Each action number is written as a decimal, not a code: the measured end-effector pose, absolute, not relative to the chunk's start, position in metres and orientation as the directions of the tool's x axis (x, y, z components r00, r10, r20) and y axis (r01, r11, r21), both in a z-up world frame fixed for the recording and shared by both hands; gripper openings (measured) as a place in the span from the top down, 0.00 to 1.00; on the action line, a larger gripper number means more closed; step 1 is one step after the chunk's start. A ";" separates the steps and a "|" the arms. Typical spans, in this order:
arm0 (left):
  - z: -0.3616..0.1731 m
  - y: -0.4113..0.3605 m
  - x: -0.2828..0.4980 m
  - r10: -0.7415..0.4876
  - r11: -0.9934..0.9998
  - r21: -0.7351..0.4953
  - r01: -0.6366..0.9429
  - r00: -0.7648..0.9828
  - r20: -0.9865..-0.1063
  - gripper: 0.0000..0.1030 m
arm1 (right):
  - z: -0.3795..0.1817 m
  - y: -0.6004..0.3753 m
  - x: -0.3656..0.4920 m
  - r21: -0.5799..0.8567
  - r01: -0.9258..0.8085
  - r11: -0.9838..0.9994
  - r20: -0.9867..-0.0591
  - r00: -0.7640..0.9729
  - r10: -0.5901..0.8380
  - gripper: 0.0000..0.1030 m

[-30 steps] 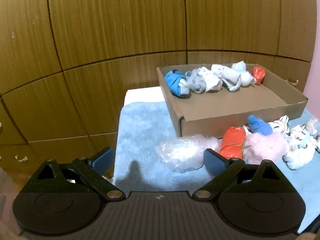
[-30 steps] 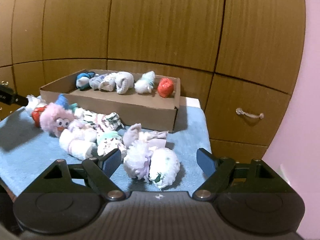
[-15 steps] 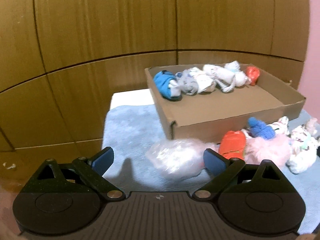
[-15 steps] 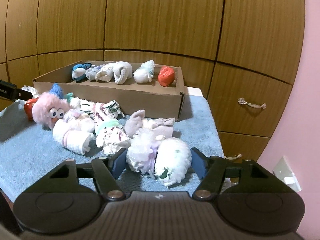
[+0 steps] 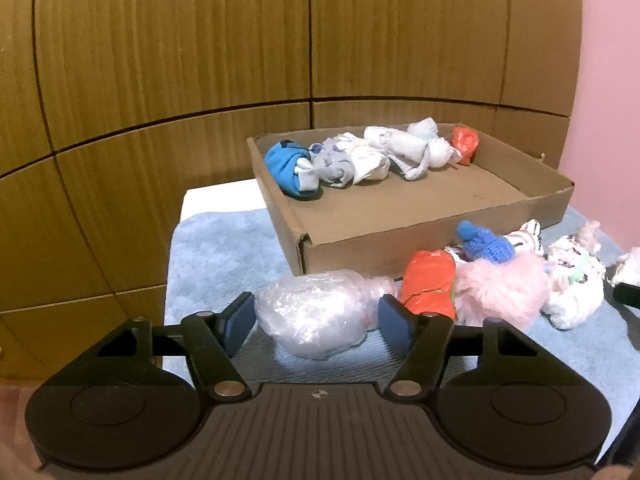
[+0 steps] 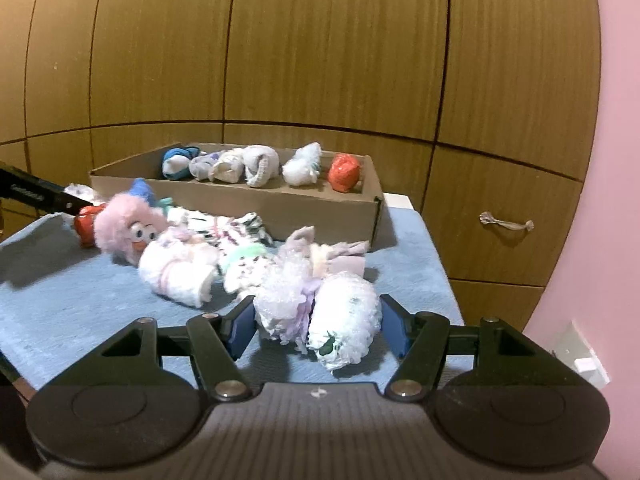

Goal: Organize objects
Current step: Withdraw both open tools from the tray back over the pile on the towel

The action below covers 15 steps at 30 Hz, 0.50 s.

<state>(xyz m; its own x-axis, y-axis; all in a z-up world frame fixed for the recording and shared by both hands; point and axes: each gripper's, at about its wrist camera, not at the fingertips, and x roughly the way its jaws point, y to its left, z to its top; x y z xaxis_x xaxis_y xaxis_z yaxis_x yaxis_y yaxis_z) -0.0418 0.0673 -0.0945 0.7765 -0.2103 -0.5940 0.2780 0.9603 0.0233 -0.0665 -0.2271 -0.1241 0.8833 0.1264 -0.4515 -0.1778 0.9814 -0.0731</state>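
Left gripper [image 5: 316, 322] spread around plastic bag [image 5: 320, 320], red roll [image 5: 430, 284] beside. Right gripper [image 6: 318, 326] spread around white bundle [image 6: 344, 320]. Box [image 6: 280, 210] mid-frame; handle [image 6: 506, 222] only in right view.

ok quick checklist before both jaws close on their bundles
1. Left gripper jaws straddle the clear plastic-wrapped bundle: ok.
2. Right gripper jaws straddle the fluffy white and lilac sock bundle: ok.
3. Left jaws clear of the orange rolled bundle: cannot tell, it sits right behind the inner pad.
4. Bare floor free in the shallow cardboard box: ok, front half open.
5. Pink fuzzy toy with googly eyes outside both grasps: ok.
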 end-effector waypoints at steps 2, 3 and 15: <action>-0.094 0.068 -0.043 -0.213 0.960 0.022 0.280 0.778 -0.592 0.34 | -0.123 -0.226 -0.067 -0.072 -0.181 0.981 -0.447 0.885 0.131 0.41; -0.094 0.068 -0.044 -0.213 0.960 0.022 0.279 0.778 -0.591 0.36 | -0.123 -0.225 -0.067 -0.071 -0.183 0.981 -0.448 0.884 0.132 0.41; -0.083 0.086 -0.076 -0.165 0.981 -0.010 0.194 0.808 -0.565 0.40 | -0.125 -0.228 -0.070 -0.053 -0.175 0.983 -0.424 0.895 0.137 0.41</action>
